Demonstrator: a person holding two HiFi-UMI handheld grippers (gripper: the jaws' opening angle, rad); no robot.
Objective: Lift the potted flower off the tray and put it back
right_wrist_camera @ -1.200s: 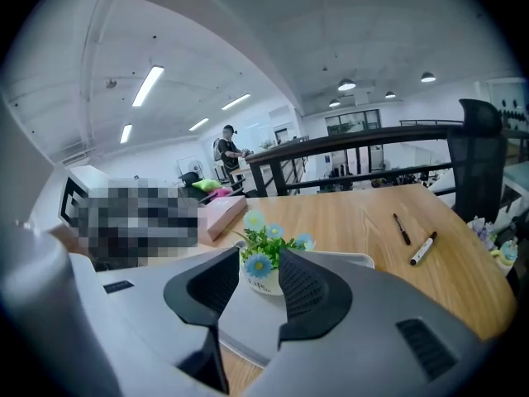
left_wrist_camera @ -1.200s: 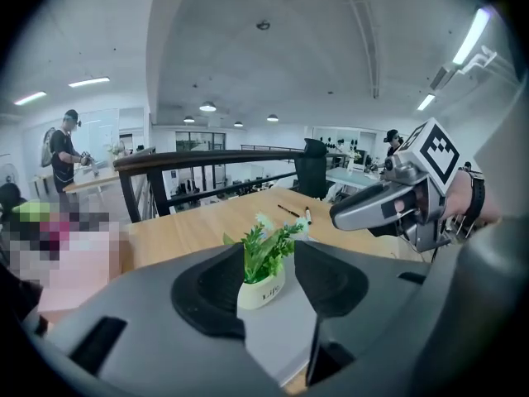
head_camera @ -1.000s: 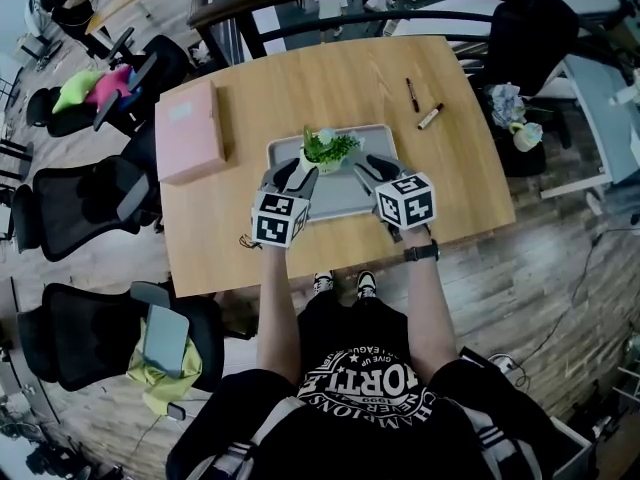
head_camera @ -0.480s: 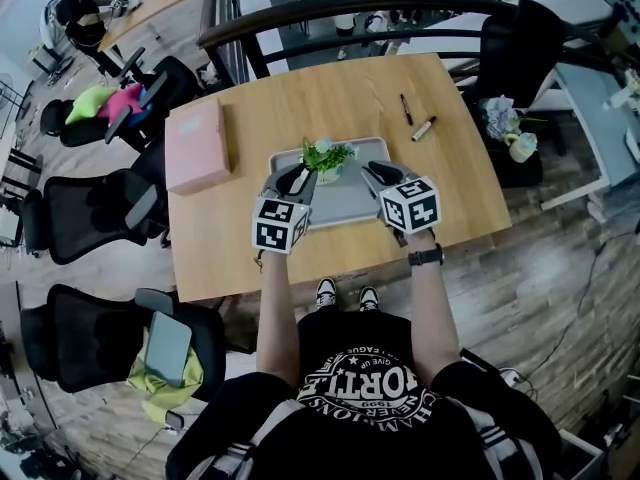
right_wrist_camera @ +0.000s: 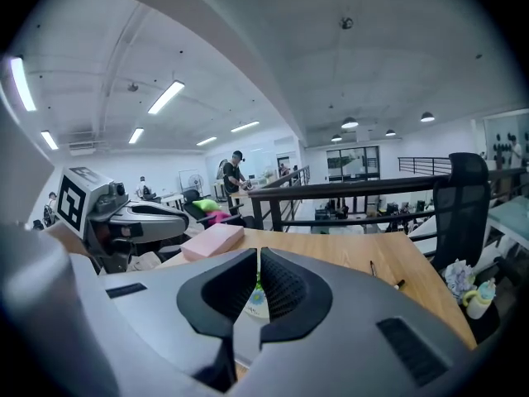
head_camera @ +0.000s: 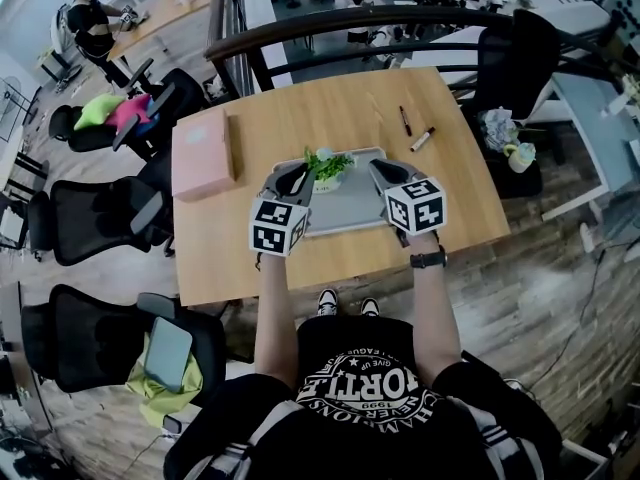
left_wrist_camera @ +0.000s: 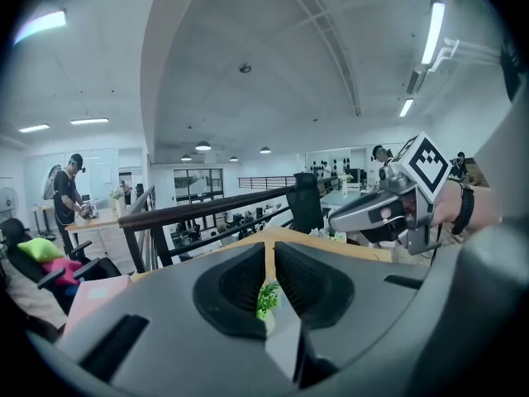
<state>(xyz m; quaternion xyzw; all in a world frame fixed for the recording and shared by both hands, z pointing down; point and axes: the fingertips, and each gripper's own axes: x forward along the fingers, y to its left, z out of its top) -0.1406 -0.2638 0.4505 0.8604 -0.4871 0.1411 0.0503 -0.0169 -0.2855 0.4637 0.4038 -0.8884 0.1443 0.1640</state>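
Observation:
The potted flower [head_camera: 326, 168], green leaves in a small white pot, stands at the far edge of the grey tray [head_camera: 350, 208] on the wooden table. My left gripper [head_camera: 297, 176] hovers over the tray's left side and my right gripper [head_camera: 380, 171] over its right side, both clear of the pot. Both pairs of jaws are closing, almost together, with nothing between them. In the left gripper view the flower [left_wrist_camera: 267, 296] shows through the slit of the left gripper [left_wrist_camera: 269, 251]. In the right gripper view the pot [right_wrist_camera: 256, 298] sits beyond the right gripper [right_wrist_camera: 258, 255].
A pink box [head_camera: 203, 153] lies on the table's left part, two pens [head_camera: 404, 120] [head_camera: 421, 139] at the back right. Office chairs [head_camera: 95, 218] stand left, a black chair [head_camera: 515, 48] at the back right, a dark railing [head_camera: 350, 23] beyond. A person [head_camera: 95, 23] stands far off.
Both grippers have risen above the tray and their jaws have drawn nearly together. The flower stays on the tray.

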